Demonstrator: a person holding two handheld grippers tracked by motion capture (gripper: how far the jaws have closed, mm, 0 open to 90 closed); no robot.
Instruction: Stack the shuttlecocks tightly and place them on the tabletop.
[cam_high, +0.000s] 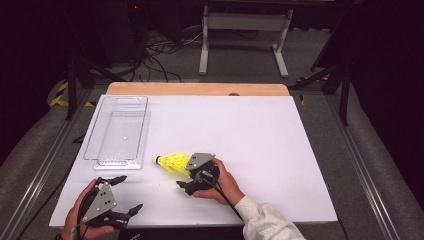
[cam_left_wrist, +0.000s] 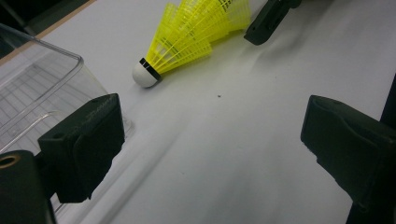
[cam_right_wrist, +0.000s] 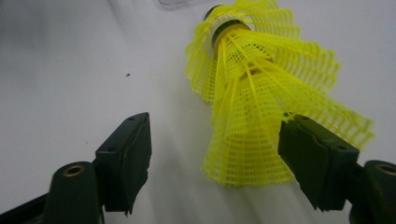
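A nested stack of yellow plastic shuttlecocks (cam_high: 172, 163) lies on its side on the white table top (cam_high: 250, 135), its white cork pointing left. My right gripper (cam_high: 186, 176) is open at the skirt end; in the right gripper view the yellow skirt (cam_right_wrist: 252, 98) lies between the two jaws, nearer the right one, and the right gripper (cam_right_wrist: 215, 158) has not closed on it. My left gripper (cam_high: 131, 192) is open near the front left edge with nothing between its jaws. The left gripper (cam_left_wrist: 210, 140) looks toward the shuttlecocks (cam_left_wrist: 187, 37).
A clear plastic tray (cam_high: 120, 130) stands empty at the left of the table, just beyond the left gripper; its corner (cam_left_wrist: 37, 79) is close to that gripper's left jaw. A wooden strip (cam_high: 197, 89) runs along the far edge. Cables lie on the floor beyond.
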